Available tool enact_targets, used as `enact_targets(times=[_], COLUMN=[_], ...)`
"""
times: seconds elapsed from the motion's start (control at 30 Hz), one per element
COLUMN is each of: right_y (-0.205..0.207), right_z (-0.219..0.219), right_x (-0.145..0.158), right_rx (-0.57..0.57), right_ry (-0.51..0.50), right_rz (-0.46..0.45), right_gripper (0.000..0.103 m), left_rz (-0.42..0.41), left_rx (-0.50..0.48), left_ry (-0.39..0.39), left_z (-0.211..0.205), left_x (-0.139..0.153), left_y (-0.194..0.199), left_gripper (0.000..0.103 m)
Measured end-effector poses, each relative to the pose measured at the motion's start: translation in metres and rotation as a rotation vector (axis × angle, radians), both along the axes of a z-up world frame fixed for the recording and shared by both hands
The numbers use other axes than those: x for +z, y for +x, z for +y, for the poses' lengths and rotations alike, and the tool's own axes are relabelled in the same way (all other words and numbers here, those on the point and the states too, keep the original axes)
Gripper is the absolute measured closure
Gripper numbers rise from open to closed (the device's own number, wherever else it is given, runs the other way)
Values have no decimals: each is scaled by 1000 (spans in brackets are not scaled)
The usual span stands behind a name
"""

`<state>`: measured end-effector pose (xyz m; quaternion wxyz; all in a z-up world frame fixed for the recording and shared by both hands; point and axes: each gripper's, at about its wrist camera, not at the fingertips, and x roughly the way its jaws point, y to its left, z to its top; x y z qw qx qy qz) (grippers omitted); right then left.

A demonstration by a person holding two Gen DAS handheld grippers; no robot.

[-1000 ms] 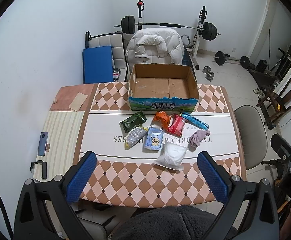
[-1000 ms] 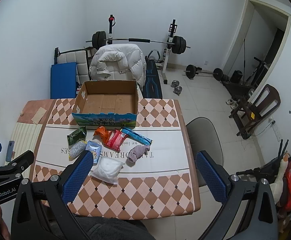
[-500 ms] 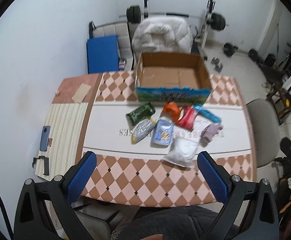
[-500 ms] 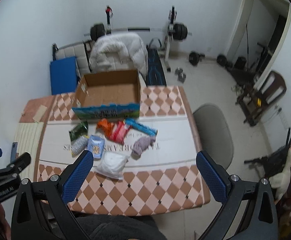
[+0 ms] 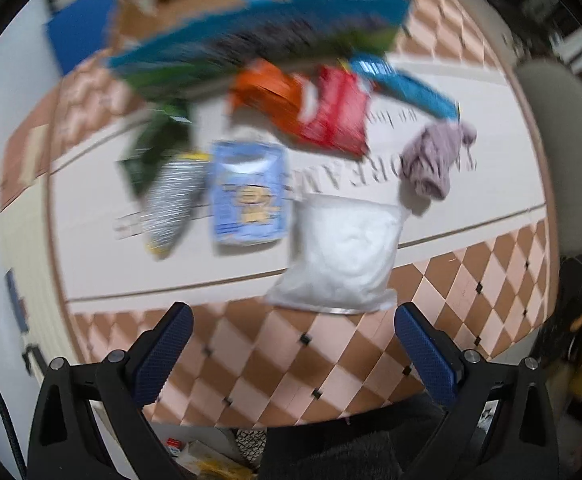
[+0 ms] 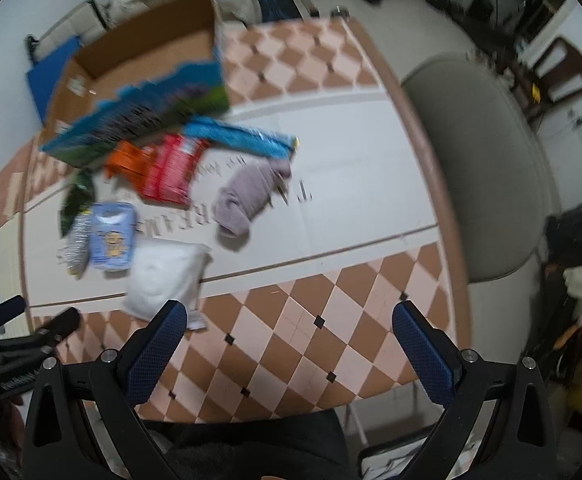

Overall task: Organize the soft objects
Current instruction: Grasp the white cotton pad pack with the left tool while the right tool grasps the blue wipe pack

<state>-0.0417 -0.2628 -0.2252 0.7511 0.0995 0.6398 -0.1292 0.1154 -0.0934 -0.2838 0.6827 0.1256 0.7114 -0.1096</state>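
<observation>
Soft objects lie in a loose cluster on the checkered-edged table (image 5: 331,364), none yet in the open cardboard box with the blue-green printed front (image 6: 139,80) at the table's far side. Cluster contents: white puffy plastic bag (image 5: 343,256) nearest the person, light-blue tissue pack with a cartoon print (image 5: 249,196), silver crinkled pouch (image 5: 171,204), dark green packet (image 5: 155,152), orange packet (image 5: 267,92), red packet (image 5: 335,112), long blue wrapper (image 5: 403,84), crumpled mauve cloth (image 5: 435,160). Frames are motion-blurred, so fine detail and labels are unreadable. Left claw (image 5: 291,344): released, jaws spread wide, empty, hanging above the near checkered border just short of the white bag. Right claw (image 6: 289,340): also released and empty, over the near right part of the table; its left finger overlaps the white bag's corner in view, contact cannot be told. Judged step: approach to first pick; nothing sorted yet. Next move likely calls for lowering the left claw so its jaws straddle the white bag, closing gently on the slack plastic, then carrying it to the box.
</observation>
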Motion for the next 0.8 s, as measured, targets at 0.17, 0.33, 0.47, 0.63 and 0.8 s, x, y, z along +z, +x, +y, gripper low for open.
enact_targets(times=[0.17,0.33,0.47,0.63,0.8], right_y=[14,18,21,47,103], right_z=[-27,-40,-33,7,86], right_x=[-57,-77,-73,-81,-113], right_rx=[-43,-49,-29,48,84], right_ry=[30,67,103,184,320], right_rz=[74,112,126,126,145], right_gripper=[0,0,0,0,0], left_rz=[125,148,113,92,104], left_rx=[-78,-105,-9,205,364], left_ry=[40,156,114,134,149], left_z=[-42,-54,-19,80,165], left_x=[-72,-119,-96,-75,-78], left_y=[14,10,-6,-22,-23], left_gripper=[0,22,29,29,29])
